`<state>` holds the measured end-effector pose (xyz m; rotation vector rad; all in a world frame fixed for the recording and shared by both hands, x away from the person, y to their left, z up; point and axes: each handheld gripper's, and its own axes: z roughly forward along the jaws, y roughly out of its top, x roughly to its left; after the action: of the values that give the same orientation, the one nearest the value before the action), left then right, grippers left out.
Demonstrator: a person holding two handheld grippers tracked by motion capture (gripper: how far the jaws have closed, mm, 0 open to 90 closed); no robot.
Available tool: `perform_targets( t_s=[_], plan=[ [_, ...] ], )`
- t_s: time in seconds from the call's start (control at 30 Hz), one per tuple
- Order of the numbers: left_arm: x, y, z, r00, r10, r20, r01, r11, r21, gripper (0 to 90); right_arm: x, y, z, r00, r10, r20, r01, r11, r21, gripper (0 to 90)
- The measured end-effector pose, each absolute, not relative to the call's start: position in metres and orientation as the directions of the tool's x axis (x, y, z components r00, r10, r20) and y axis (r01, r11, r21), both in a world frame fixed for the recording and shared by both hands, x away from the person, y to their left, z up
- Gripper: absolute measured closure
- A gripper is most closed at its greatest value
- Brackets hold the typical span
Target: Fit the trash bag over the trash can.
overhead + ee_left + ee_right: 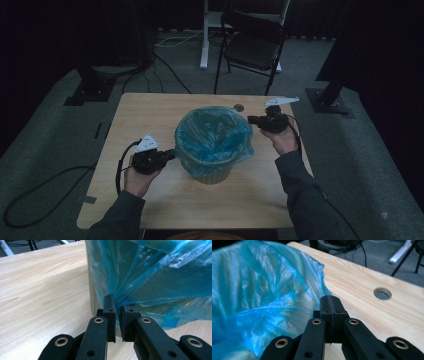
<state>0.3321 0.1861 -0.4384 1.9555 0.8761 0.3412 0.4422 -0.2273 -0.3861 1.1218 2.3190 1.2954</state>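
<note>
Bag (212, 131) lines the bin (212, 172) mid-table; thin, soft, slippery film, likely to tear; best pinched at its rim; left gripper (117, 311) clamps its left edge; right gripper (331, 305) is closed at its far-right edge.

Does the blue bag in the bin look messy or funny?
Yes. The blue bag is crumpled and hangs unevenly over the bin, bunched low at the left gripper, which pinches a fold. The right gripper is shut at the bag's edge.
</note>
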Motion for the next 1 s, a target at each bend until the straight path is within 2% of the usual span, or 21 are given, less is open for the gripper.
perform_targets(
  t_s=[0.23,0.53,0.7,0.73,0.83,1.0],
  plan=[
    [0.333,0.186,-0.439,0.705,0.699,-0.116,0.443,-0.307,0.842,84.4,0.447,-0.236,-0.411,-0.625,0.763,0.166,0.564,0.295,0.771,90.0],
    [0.334,0.193,-0.440,0.690,0.711,-0.138,0.464,-0.288,0.838,84.7,0.449,-0.230,-0.427,-0.618,0.770,0.162,0.626,0.357,0.694,90.0],
    [0.331,0.198,-0.437,0.689,0.711,-0.139,0.446,-0.266,0.854,74.9,0.446,-0.230,-0.426,-0.628,0.760,0.167,0.613,0.351,0.708,90.0],
    [0.329,0.201,-0.434,0.688,0.712,-0.139,0.438,-0.256,0.862,74.9,0.444,-0.231,-0.424,-0.642,0.746,0.177,0.599,0.343,0.724,90.0],
    [0.328,0.207,-0.429,0.682,0.718,-0.141,0.427,-0.234,0.873,66.9,0.440,-0.230,-0.417,-0.676,0.714,0.182,0.558,0.335,0.759,90.0],
    [0.325,0.217,-0.419,0.669,0.733,-0.126,0.403,-0.215,0.890,64.2,0.440,-0.227,-0.411,-0.689,0.701,0.185,0.542,0.328,0.774,90.0]
  ],
)
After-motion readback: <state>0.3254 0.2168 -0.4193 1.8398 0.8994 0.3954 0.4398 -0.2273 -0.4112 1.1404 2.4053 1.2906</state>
